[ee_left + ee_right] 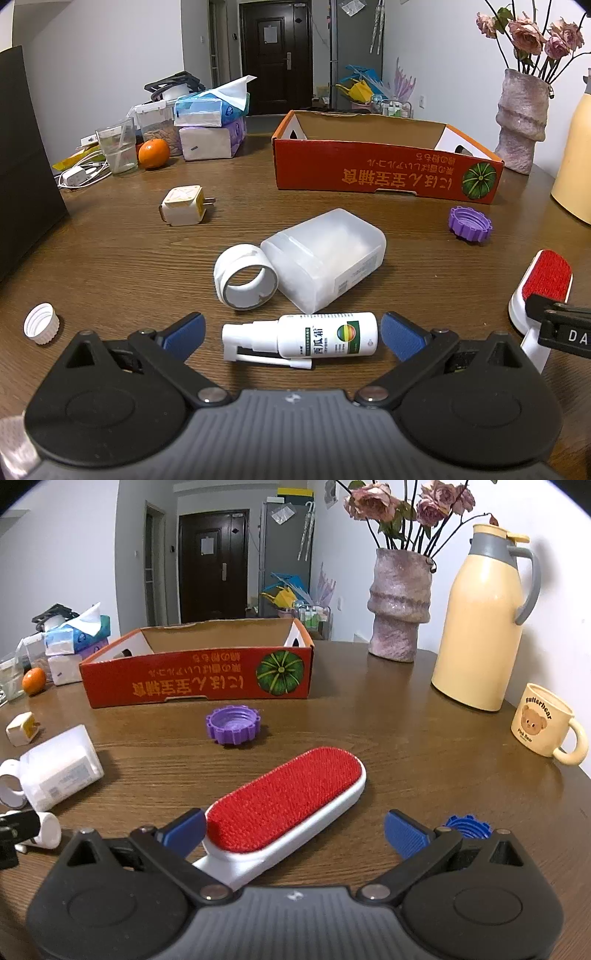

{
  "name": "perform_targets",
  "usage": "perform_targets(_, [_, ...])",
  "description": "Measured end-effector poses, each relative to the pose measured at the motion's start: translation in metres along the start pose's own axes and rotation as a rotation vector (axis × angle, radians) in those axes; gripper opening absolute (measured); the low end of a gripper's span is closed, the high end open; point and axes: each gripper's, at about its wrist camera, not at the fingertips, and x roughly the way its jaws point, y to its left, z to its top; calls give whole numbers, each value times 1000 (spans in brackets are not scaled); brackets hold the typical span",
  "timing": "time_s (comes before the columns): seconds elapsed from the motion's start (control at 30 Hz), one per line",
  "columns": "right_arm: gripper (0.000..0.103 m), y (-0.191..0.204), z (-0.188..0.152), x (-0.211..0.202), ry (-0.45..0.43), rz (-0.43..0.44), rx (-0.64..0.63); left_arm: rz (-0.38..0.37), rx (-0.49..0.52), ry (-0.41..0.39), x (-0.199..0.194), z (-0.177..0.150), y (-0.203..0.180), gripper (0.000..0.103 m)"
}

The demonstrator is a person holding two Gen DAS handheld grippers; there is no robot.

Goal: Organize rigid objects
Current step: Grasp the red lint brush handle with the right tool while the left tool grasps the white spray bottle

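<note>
The red box [384, 173] sits open at the back of the table [110, 258], and what shows of its inside looks empty, though its floor is hidden, so I think nothing is packed yet. All the small things are still out on the wood.

The milky plastic tub [325, 258] lies on its side, long way running from front-left to back-right. The red lint brush [284, 808] lies flat, handle toward the camera, its tip pointing away and to the right. The tape ring [245, 280] leans against the tub. The little spray bottle [301, 338] lies sideways, nozzle pointing left. The plug [183, 205], purple cap [470, 223] and white cap [41, 324] wait too.

The left gripper [293, 336] is wide apart around the bottle. The right gripper [295, 829] is wide apart around the brush's near end.
</note>
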Motion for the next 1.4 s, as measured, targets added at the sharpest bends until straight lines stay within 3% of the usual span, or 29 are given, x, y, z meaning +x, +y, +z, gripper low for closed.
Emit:
perform_targets(1.03, [103, 7, -9, 16, 48, 4, 4, 8, -15, 20, 15, 1, -10, 103])
perform_targets(1.1, [100, 7, -10, 17, 47, 0, 5, 19, -21, 23, 17, 2, -10, 103])
perform_targets(1.4, [64, 9, -12, 13, 16, 54, 0, 29, -45, 35, 20, 1, -5, 103])
